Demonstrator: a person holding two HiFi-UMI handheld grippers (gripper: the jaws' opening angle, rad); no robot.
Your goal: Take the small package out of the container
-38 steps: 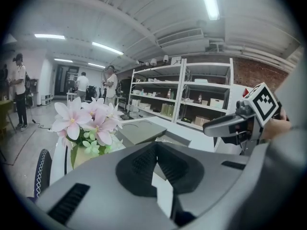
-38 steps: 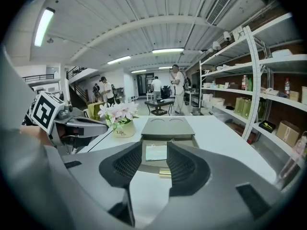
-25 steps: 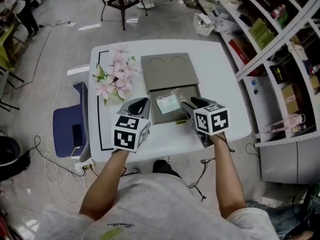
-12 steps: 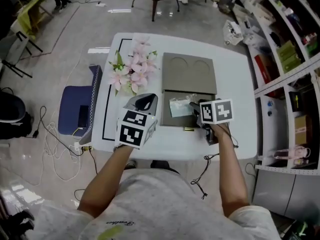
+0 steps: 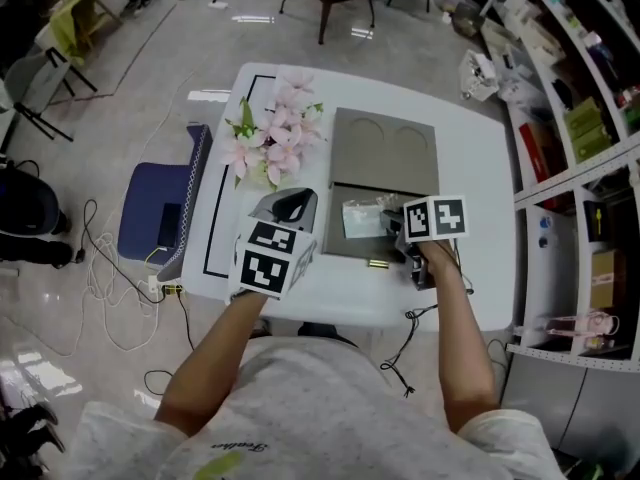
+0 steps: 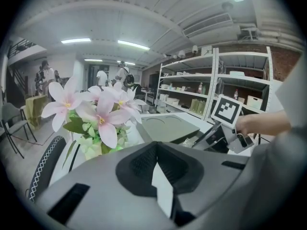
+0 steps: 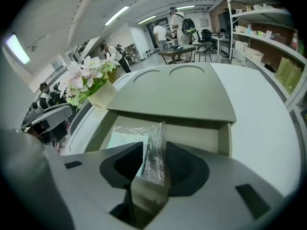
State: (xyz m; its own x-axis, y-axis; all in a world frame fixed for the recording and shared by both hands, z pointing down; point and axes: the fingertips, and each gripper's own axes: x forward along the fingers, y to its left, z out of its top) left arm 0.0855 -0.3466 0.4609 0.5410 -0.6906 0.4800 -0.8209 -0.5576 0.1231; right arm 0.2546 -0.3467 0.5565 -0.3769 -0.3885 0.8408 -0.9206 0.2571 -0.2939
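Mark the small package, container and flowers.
small package (image 7: 125, 140), right gripper view, pale insert under the clear wrap.
container (image 7: 225, 138), right gripper view, right wall.
flowers (image 5: 275, 138), head view, pink blooms.

Bench (image 5: 475, 158): white, smooth, faint sheen.
Container (image 7: 182, 97): grey-green board, matt, flat dull lid.
Small package (image 7: 129, 137): clear plastic film, crinkled, glossy, glinting; pale green matt sheet inside.
Flowers (image 5: 275, 138): pink petals, soft matt; cloth or real, hard to tell from here.
Left hand-held gripper (image 6: 156, 166): grey plastic shell, smooth, matt; dark, finely ribbed pads.
Floor (image 5: 120, 68): hard, polished, glossy, mirroring ceiling lights.
Shelving (image 6: 214, 90): white-painted metal.
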